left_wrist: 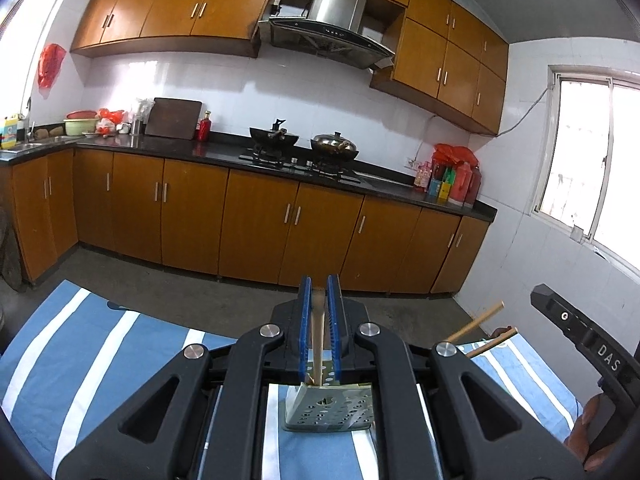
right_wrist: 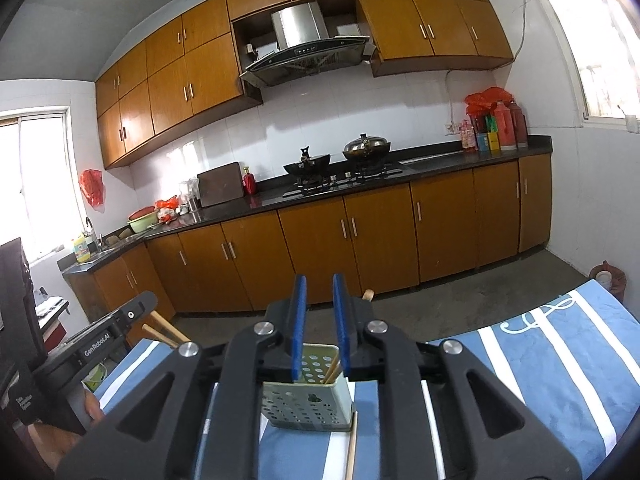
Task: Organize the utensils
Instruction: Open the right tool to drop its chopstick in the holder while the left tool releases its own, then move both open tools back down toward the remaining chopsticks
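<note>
Left wrist view first: our left gripper point(left_wrist: 319, 292) has its blue pads nearly together with a wooden chopstick point(left_wrist: 318, 344) standing between them. The gap looks barely wider than the stick, and we read it as clamped on. The stick's lower end drops into the perforated grey utensil holder point(left_wrist: 328, 410), which sits right below the fingertips on the blue and white striped cloth point(left_wrist: 100, 352). Off to the right of the holder, two more chopstick ends point(left_wrist: 478, 322) poke up at a slant beside the other black gripper body.

Right wrist view: our right gripper point(right_wrist: 320, 300) hangs over the same holder point(right_wrist: 308, 400), its pads a narrow gap apart with nothing pinched between them. Inside the holder, a couple of chopsticks point(right_wrist: 332, 370) lean toward its right wall, just below and slightly right of the fingertips, passing close by the right pad; we can't tell if they touch it. One loose chopstick point(right_wrist: 352, 446) lies on the striped cloth touching the holder's right front corner. To the left of the holder, the other gripper's body shows with stick ends point(right_wrist: 164, 330) beside it.
</note>
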`<state>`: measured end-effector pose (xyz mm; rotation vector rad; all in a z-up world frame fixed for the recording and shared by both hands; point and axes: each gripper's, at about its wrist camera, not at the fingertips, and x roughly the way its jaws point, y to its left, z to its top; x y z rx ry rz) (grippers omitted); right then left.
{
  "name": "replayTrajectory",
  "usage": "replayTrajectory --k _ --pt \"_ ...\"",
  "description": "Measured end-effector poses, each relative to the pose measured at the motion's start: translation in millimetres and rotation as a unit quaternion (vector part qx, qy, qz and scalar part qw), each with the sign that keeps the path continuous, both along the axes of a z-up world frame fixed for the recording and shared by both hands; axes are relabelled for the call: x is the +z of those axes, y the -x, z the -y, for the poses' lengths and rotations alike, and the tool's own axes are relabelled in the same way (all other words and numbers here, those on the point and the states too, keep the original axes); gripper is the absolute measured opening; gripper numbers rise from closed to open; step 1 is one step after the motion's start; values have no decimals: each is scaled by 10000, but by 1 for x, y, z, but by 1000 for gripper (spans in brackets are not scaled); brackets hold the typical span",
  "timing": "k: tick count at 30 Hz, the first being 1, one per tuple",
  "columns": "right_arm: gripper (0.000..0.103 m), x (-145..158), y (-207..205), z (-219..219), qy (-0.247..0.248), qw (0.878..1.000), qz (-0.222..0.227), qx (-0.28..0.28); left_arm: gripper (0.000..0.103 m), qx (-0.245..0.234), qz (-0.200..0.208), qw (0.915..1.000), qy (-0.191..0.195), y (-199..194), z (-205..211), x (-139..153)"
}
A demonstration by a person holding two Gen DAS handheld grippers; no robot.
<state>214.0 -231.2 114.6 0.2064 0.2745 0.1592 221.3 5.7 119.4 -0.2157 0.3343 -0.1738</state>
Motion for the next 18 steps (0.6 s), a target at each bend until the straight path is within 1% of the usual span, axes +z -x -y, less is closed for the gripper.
replayTrajectory --k 5,9,12,14,15,17,18 --pt "15 3 18 8 29 10000 55 -54 9 25 68 10000 14 11 -4 5" --pt "16 -3 37 21 28 9999 -4 -170 9 100 57 9999 -1 24 -14 7" --pt "16 -17 53 31 86 9994 -167 -283 9 154 -8 9999 -25 36 -24 3" --pt "16 -34 60 37 177 9984 -385 -379 9 192 -103 9997 -95 47 -31 -7" --pt "18 -43 61 39 203 9977 -494 -405 9 212 -211 9994 -152 52 -35 -16" --pt "19 -70 61 43 221 9948 -899 -414 18 275 -436 9983 -273 58 -40 -33" --pt "19 -80 59 45 229 9932 -1061 -414 28 315 -601 9971 -357 61 -43 -47"
